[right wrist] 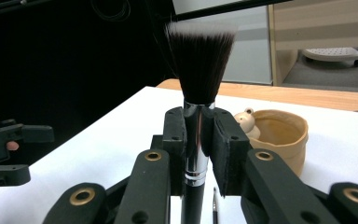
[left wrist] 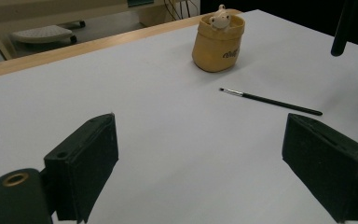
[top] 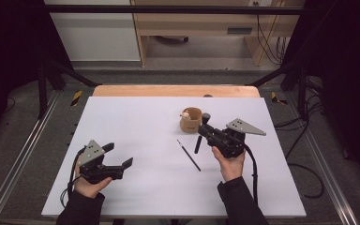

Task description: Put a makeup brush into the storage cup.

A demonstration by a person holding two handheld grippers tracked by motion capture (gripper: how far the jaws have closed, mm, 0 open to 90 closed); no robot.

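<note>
Right gripper (right wrist: 199, 140) clamps the large brush (right wrist: 199, 70) upright beside the pouch (top: 191, 119); left gripper (top: 117, 157) hangs unclenched over the tabletop (top: 136, 187). Judged step: stowing brushes. Next calls for lowering it into the pouch, then fetching the thin brush (top: 189, 155).

Colours here: the big makeup brush (right wrist: 199, 88) has dark brown-black bristles fading to pale tips, a shiny silver ferrule and a black handle. The little pouch (left wrist: 217, 44) is mustard yellow with dark lettering, the thin brush (left wrist: 270, 101) is black with a silver band, and the table cover (top: 136, 126) is plain white.

Overhead plus two gripper-mounted—shared cup (top: 191, 120)
</note>
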